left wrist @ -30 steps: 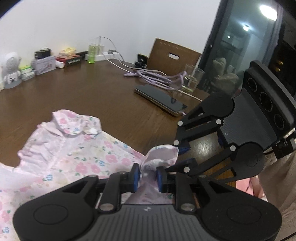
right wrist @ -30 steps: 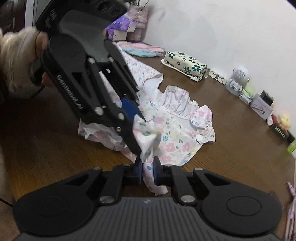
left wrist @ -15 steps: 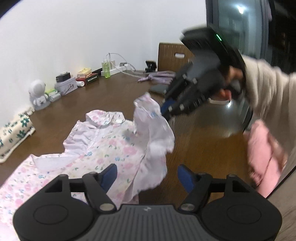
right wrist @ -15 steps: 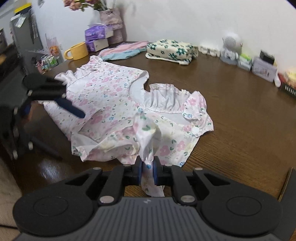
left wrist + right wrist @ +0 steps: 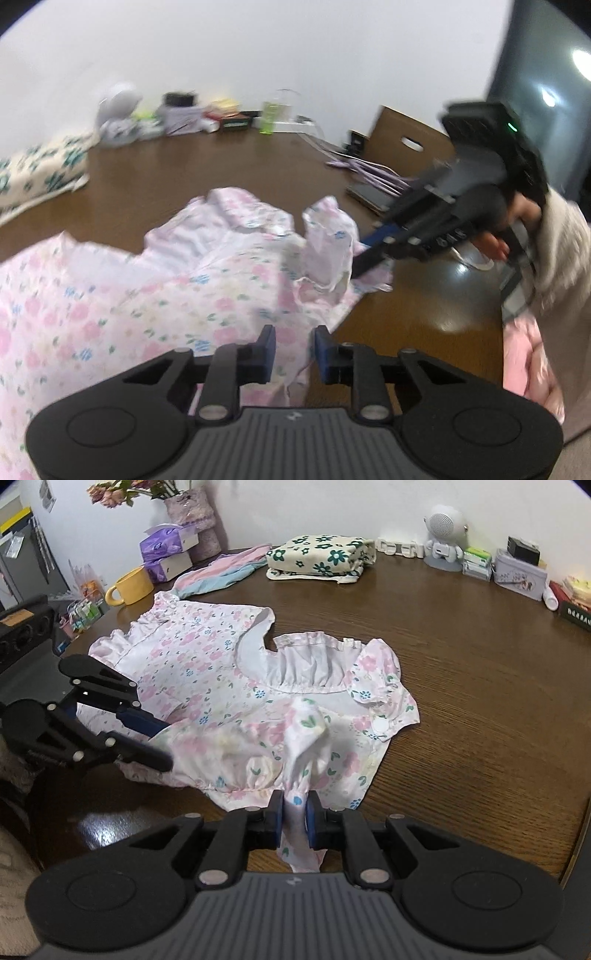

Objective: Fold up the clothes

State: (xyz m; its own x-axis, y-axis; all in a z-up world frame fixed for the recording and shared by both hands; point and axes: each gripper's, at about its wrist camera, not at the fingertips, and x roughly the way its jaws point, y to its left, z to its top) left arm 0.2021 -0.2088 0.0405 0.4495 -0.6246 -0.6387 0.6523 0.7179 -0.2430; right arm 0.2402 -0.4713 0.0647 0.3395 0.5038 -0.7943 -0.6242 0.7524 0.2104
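Note:
A pink floral dress lies spread on the brown table; in the left wrist view the dress is blurred. My right gripper is shut on a bunched sleeve edge at the near side, and the cloth rises in a small peak ahead of it. It reaches in from the right in the left wrist view, held by a hand. My left gripper has its fingers close together with dress fabric between them. In the right wrist view it straddles the dress's left edge.
A folded green-flower cloth, a pink and blue garment, a yellow mug and tissue boxes stand at the back. A white robot figure and a tin line the wall. Phone and cables lie near a chair back.
My left gripper let go of the sleeve it shared with the right, opened wide, moved to the dress's left edge and narrowed on fabric. The right kept its hold.

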